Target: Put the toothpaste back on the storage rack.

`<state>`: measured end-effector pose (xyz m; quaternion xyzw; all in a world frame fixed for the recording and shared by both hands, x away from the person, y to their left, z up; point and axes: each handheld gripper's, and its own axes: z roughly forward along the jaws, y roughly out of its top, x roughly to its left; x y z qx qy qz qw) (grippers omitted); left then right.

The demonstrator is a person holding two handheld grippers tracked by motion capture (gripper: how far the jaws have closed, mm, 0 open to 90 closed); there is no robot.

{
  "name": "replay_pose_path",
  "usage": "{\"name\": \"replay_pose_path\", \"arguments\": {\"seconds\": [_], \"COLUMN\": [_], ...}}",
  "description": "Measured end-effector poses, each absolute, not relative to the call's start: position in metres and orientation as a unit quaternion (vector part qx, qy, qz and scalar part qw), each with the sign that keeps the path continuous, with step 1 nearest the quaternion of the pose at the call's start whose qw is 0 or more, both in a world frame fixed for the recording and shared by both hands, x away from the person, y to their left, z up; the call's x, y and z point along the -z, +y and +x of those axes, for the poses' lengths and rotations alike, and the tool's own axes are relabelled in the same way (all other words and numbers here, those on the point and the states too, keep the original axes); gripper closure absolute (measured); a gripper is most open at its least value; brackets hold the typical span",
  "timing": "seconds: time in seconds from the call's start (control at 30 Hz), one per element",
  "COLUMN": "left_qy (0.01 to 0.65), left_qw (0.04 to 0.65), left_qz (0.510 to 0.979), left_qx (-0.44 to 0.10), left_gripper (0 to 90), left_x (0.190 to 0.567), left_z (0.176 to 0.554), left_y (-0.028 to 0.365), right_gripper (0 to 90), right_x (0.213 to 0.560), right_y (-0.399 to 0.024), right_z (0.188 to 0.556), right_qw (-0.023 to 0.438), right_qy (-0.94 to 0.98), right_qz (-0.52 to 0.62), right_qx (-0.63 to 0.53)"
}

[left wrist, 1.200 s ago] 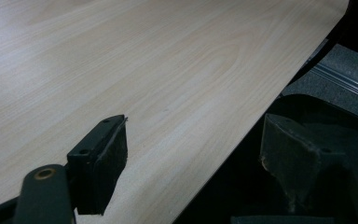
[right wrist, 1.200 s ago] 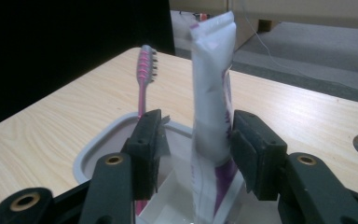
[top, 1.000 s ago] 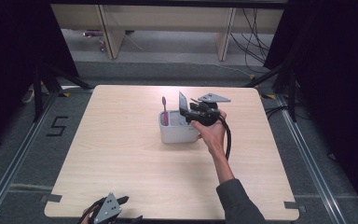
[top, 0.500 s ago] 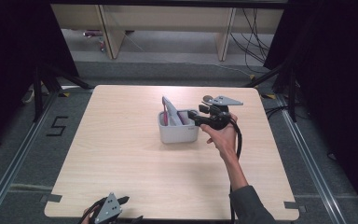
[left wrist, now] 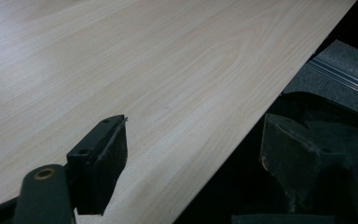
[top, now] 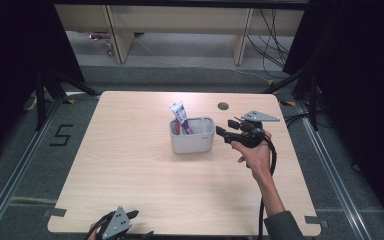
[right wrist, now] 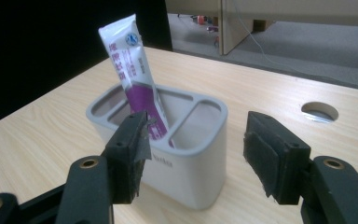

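The tube [top: 179, 116] stands in the grey holder [top: 192, 140] at mid-counter [top: 130, 165], long axis near upright, flat end up, leaning left. Open counter surrounds the holder. Your right tool [top: 225, 131], just beside it, has just been opening, nothing between the pads. Your left tool [left wrist: 191, 158] gapes wide over the near edge.

Tube [right wrist: 131, 79]: white and purple, printed. Holder [right wrist: 193, 161]: pale grey. Worktop [top: 130, 170]: light wood grain. Claw pads [right wrist: 266, 161]: black.
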<state>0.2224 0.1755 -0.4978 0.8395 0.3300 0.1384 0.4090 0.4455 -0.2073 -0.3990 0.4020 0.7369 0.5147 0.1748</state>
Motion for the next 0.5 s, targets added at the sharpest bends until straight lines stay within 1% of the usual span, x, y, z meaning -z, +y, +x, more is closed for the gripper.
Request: {"name": "replay_pose_path", "arguments": {"seconds": [0.03, 0.1, 0.23, 0.27, 0.33, 0.5], "left_qy": [0.330, 0.334, 0.339, 0.339, 0.339, 0.336], "left_qw": [0.409, 0.415, 0.426, 0.426, 0.420, 0.422], "left_qz": [0.839, 0.835, 0.828, 0.828, 0.831, 0.831], "left_qx": [-0.139, -0.137, -0.134, -0.135, -0.137, -0.136], "left_gripper": [22.4, 22.4, 22.4, 22.4, 22.4, 22.4], "left_x": [0.498, 0.498, 0.499, 0.499, 0.499, 0.499], "left_z": [0.222, 0.222, 0.222, 0.222, 0.222, 0.222], "left_y": [0.175, 0.175, 0.174, 0.174, 0.174, 0.175], "right_gripper": [40.6, 40.6, 40.3, 40.3, 39.9, 38.9], "right_x": [0.400, 0.401, 0.403, 0.404, 0.405, 0.408], "right_y": [-0.209, -0.215, -0.223, -0.226, -0.228, -0.233], "right_z": [0.441, 0.438, 0.429, 0.429, 0.423, 0.413], "right_qw": [0.165, 0.171, 0.167, 0.178, 0.166, 0.170], "right_qy": [0.730, 0.734, 0.731, 0.734, 0.733, 0.735], "right_qz": [0.415, 0.406, 0.416, 0.406, 0.416, 0.408], "right_qx": [-0.517, -0.516, -0.515, -0.515, -0.511, -0.514]}}
